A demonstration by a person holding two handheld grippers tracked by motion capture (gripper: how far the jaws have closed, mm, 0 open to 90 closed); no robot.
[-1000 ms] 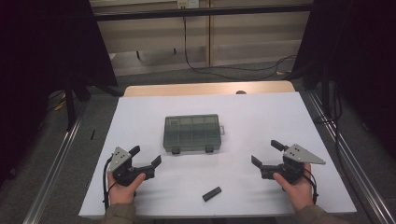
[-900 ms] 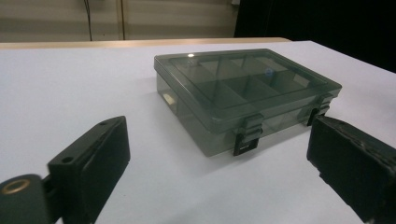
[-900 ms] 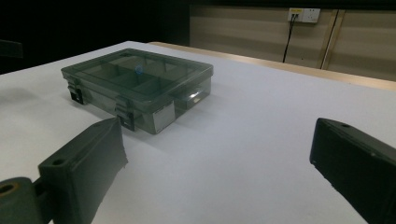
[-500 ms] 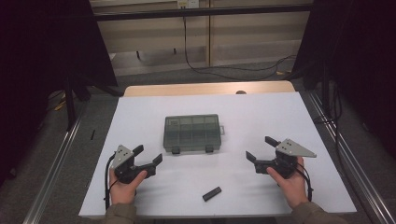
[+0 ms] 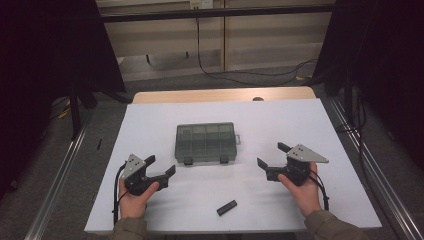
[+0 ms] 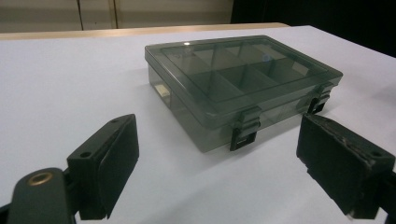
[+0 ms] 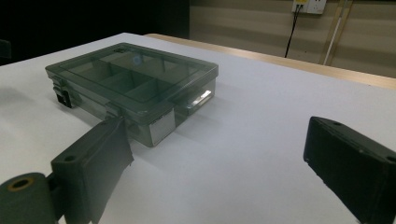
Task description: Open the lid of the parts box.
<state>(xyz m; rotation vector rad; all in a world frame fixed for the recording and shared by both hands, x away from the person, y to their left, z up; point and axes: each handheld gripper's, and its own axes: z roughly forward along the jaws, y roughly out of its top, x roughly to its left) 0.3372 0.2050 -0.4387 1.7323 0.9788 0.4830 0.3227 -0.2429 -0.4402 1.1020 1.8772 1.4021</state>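
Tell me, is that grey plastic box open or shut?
Shut: the box has its clear lid lying flat on it, and both front latches are folded down.

One compartment box [image 5: 205, 143]; one black bar [image 5: 227, 207]; two grippers [image 5: 159, 168]

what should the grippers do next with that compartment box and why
Probably bring the left gripper forward to the nearer front latch of the closed compartment box. Both latches look fastened, the lid lies flat, and both grippers stand open with nothing between their jaws. The right gripper sits off the box's right end, placed to steady it.
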